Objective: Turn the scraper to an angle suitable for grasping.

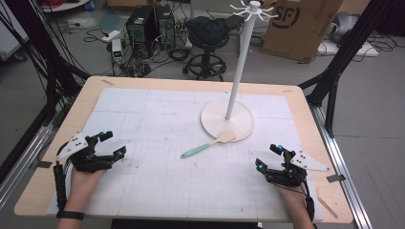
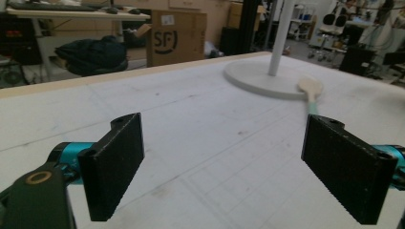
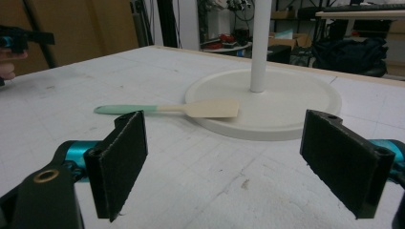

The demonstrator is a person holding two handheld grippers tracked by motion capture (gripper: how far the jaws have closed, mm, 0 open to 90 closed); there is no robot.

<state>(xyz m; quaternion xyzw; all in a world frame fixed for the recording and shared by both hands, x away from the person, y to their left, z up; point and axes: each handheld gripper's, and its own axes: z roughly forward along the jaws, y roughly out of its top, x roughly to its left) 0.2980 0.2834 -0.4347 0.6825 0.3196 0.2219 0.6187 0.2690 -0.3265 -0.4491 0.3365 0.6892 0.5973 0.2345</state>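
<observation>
The spatula (image 1: 208, 144) lies ahead of my right gripper (image 1: 267, 157), handle pointing toward my left gripper (image 1: 114, 143) (blade on the stand's base (image 1: 241, 128)); both grippers gape, empty.

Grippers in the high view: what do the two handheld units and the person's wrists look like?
Both the left gripper and right gripper are black frames with teal fittings near the jaws and flat, black, textured pads. Each carries a grey three-cornered plate and trails a black cable. A dark band circles the left wrist.
</observation>
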